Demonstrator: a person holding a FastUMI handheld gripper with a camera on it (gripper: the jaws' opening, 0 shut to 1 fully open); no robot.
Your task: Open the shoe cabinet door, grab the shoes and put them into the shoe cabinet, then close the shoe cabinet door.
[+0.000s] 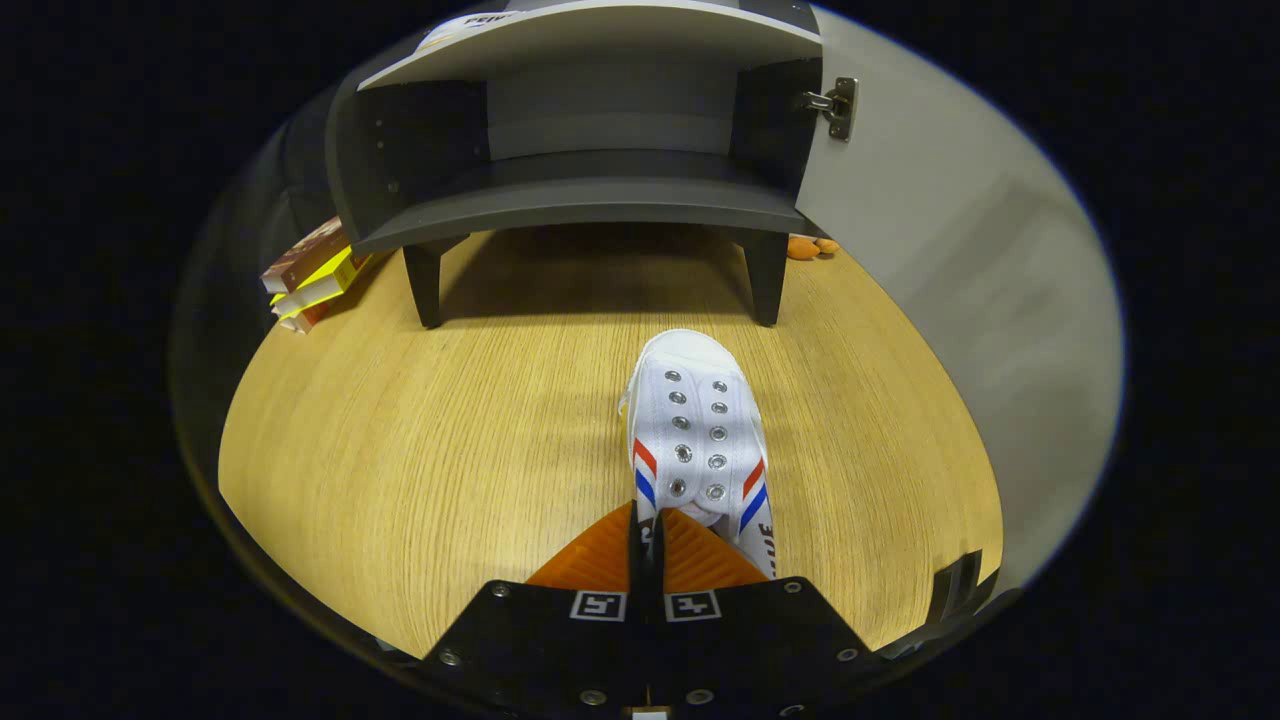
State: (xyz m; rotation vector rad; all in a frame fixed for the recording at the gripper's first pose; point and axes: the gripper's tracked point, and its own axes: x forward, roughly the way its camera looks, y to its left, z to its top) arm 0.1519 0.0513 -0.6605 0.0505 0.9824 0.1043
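Clearly the gripper (646, 520) sits low over the wooden table (420, 470), pointing straight at the shoe cabinet (590, 130), its fingers pressed nearly together and pinching the near rim of the shoe (697, 430). Just ahead of the fingertips, the shoe is a white canvas sneaker with metal eyelets and red and blue stripes on its sides, toe towards the cabinet. Beyond it the cabinet stands on dark legs, its door (960, 270) swung open on the right. Some books (310, 275) lie left of the cabinet.
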